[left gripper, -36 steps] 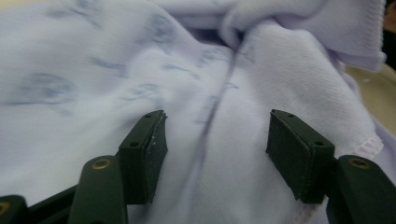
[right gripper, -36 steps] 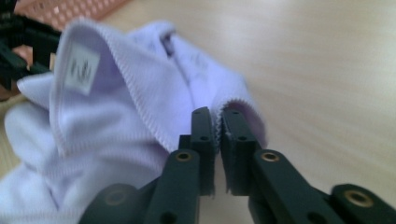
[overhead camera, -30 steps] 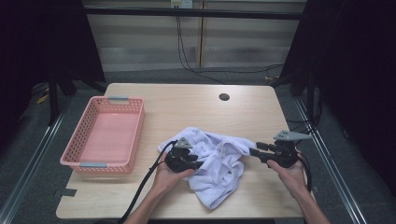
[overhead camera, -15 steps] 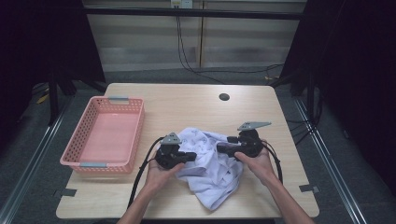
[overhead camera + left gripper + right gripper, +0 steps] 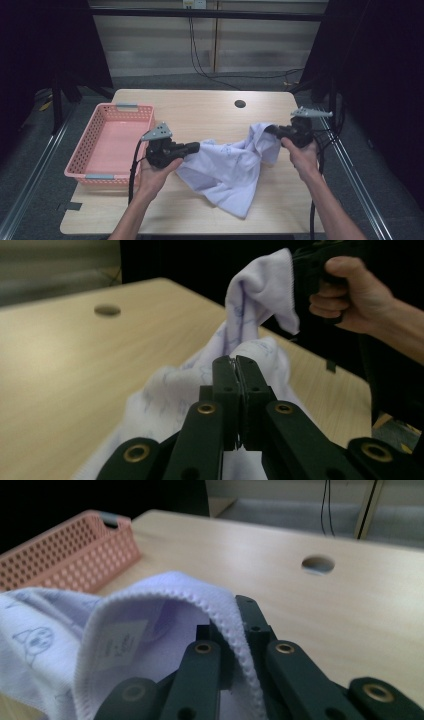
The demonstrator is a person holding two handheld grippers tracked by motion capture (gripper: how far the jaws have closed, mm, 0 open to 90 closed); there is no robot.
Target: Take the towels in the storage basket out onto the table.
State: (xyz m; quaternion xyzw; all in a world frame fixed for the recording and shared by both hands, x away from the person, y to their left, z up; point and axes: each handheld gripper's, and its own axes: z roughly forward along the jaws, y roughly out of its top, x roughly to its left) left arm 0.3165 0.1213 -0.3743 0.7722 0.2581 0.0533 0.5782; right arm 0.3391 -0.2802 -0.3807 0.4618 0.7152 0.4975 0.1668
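Garment [image 5: 227, 167]: soft, light, limp; likely sags wherever unsupported.
Left hand-held gripper [image 5: 196, 146]: jaws clamped on cloth.
Right hand-held gripper [image 5: 270, 130]: pinching the ribbed hem.
Hold: edges, apart.

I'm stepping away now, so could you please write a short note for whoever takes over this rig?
Left tongs: shut on the garment, seen pinching a fold in the left gripper view.
Right tongs: shut on the garment's ribbed hem, held above the table.
Garment: white, small printed figures, label showing inside; stretched between both tongs, lower part drooping onto the table near the front edge.
Basket: pink, at the left, nothing seen in it.
Done: garment gripped at two points and partly lifted.
Left: probably spread or fold it, then perhaps put it in the basket.
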